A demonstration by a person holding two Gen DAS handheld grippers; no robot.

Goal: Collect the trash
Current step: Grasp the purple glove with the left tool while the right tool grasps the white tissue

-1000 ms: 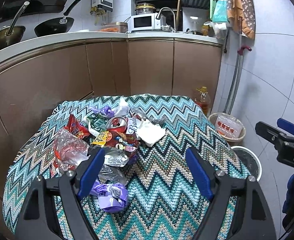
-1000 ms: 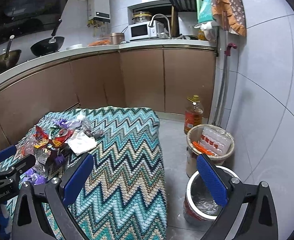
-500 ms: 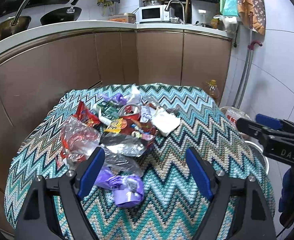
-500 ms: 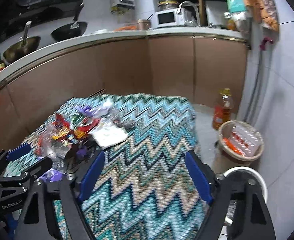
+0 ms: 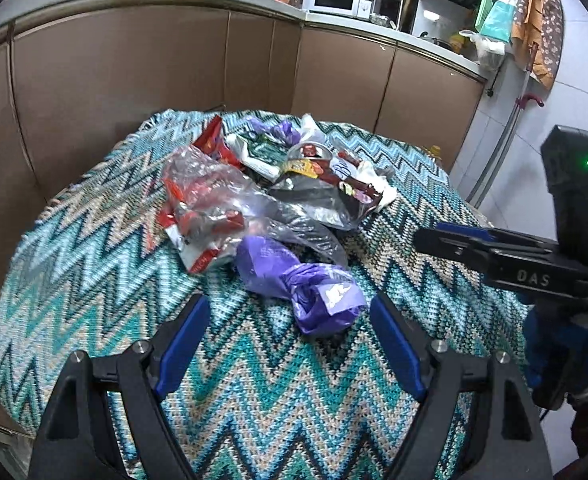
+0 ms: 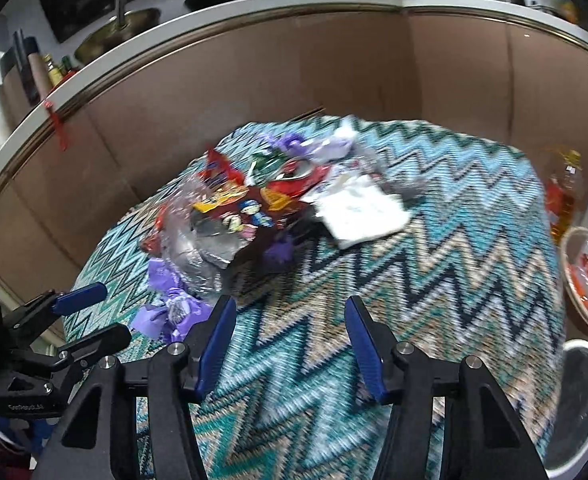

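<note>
While hovering over the zigzag cloth [image 5: 294, 392], left tongs [image 5: 290, 344] spread apart, gripping nothing. Just ahead of the tips, nearer the right finger [image 5: 394, 346] than the left one: purple bag [image 5: 298, 280], lying on the cloth. Beyond that bag, farther from the tips: clear plastic with red wrappers [image 5: 202, 208], grey foil [image 5: 314, 200], white paper [image 5: 378, 188], all heaped together. Right tongs [image 6: 290, 340] likewise spread apart and empty, above bare cloth. Same purple bag [image 6: 174, 312] just left of its left finger [image 6: 216, 344]; rest of the heap ahead and left. White bin [image 6: 578, 404] on the floor, off to the right of the right tongs, well apart from the heap.
</note>
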